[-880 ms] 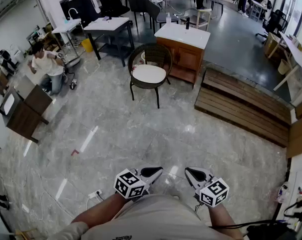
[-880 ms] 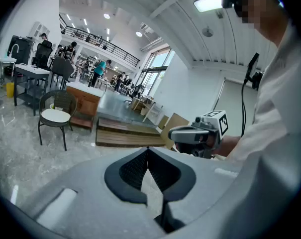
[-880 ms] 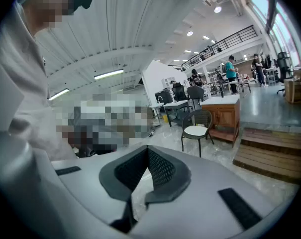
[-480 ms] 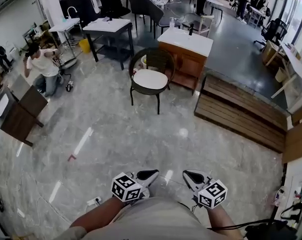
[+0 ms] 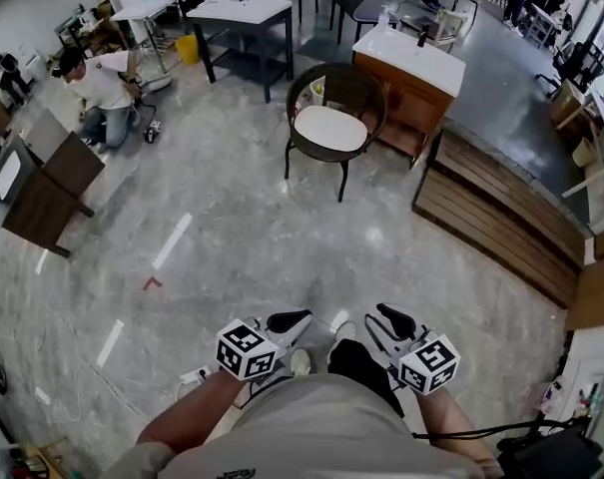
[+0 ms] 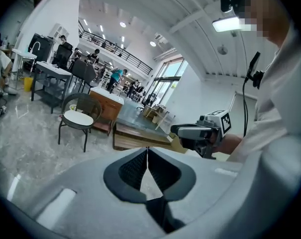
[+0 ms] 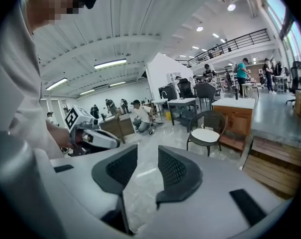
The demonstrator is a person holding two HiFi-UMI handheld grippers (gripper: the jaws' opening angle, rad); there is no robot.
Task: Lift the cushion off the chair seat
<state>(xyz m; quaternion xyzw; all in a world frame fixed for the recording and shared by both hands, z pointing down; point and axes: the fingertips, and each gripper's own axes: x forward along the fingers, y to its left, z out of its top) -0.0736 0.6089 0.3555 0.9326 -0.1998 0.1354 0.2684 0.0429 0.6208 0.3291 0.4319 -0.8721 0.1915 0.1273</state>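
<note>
Left tool closed, right tool spread and empty; cushion on distant chair, too small for detail.

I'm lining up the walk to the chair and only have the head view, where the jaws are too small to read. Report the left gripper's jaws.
Observer: The left gripper is shut, pad against pad, with nothing between them.
Operator: Now give me the right one.
Observer: The right gripper has its jaws apart and empty; only the floor shows through the gap.
Operator: Describe the cushion from gripper height.
Observer: Seen from the side, the white cushion lies flat on the seat of the chair, far beyond the right gripper's jaws.
</note>
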